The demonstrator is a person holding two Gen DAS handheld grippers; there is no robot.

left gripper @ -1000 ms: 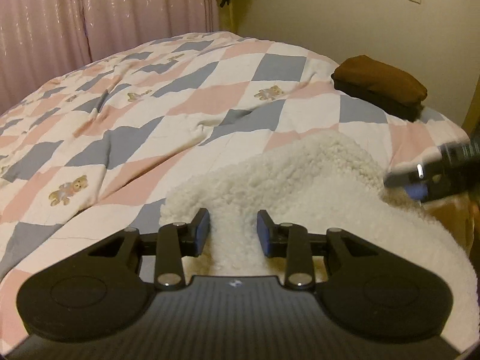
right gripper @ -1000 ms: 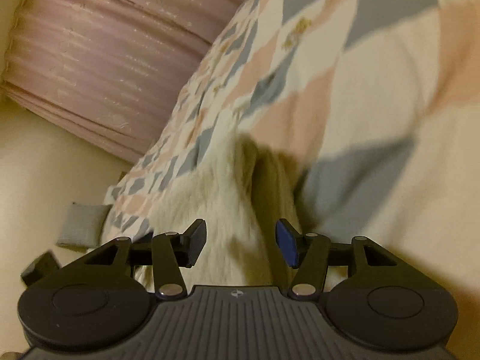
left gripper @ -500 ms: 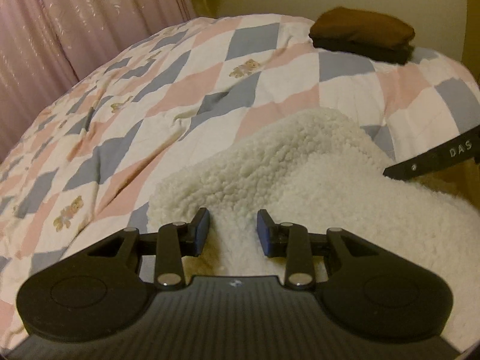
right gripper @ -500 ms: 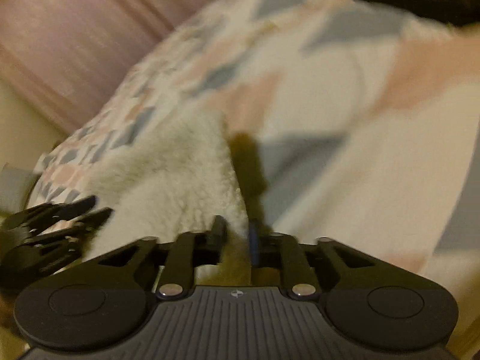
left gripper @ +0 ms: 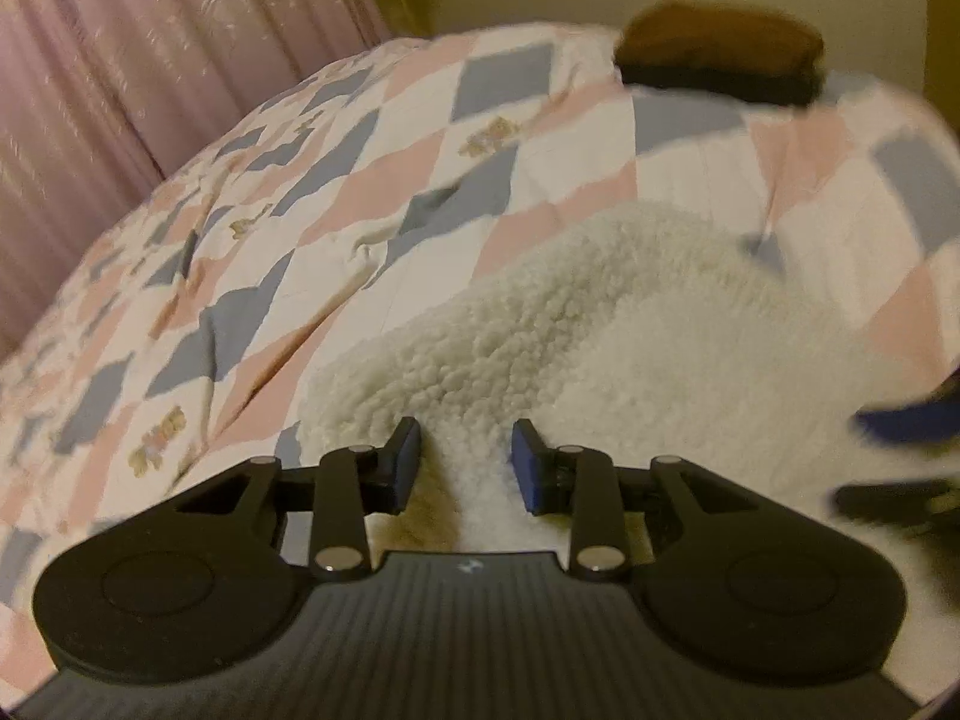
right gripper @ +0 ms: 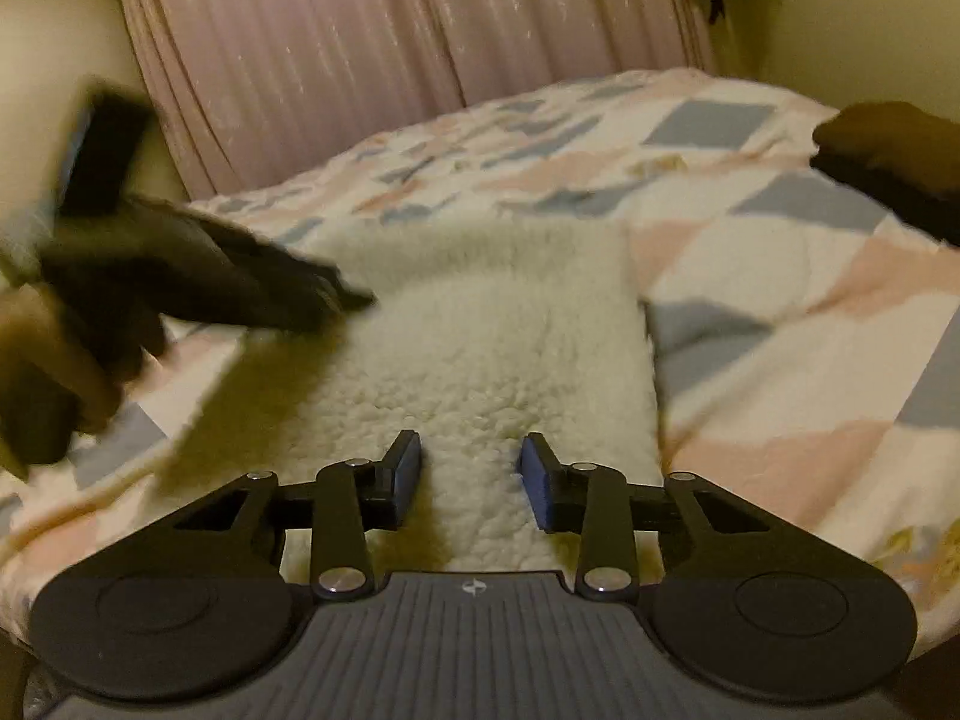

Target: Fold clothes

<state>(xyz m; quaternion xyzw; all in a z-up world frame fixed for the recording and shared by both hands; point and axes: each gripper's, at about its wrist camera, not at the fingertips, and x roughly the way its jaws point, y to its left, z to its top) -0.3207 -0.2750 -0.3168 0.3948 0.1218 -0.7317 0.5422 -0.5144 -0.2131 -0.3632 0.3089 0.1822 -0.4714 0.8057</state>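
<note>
A cream fleece garment (left gripper: 600, 348) lies folded on the patchwork quilt (left gripper: 300, 228). My left gripper (left gripper: 465, 438) is shut on a raised ridge of its near edge. In the right wrist view the fleece (right gripper: 492, 324) is a rectangle running away from me. My right gripper (right gripper: 471, 450) sits at its near edge, its jaws opening with a strip of fleece between the pads. The blurred left gripper (right gripper: 198, 276) reaches onto the garment's left side. The right gripper's fingers (left gripper: 900, 423) show blurred at the right edge of the left wrist view.
A folded brown garment (left gripper: 720, 54) lies on the far right of the bed, also visible as a brown pile (right gripper: 888, 144) in the right wrist view. Pink curtains (right gripper: 360, 30) hang behind the bed. The quilt (right gripper: 750, 276) spreads wide to the right.
The right gripper rolled upright and swung to face the curtains; its jaws pinched the fleece, then widened. The left gripper kept its grip and turned slightly, with the brown pile shifting left in its view.
</note>
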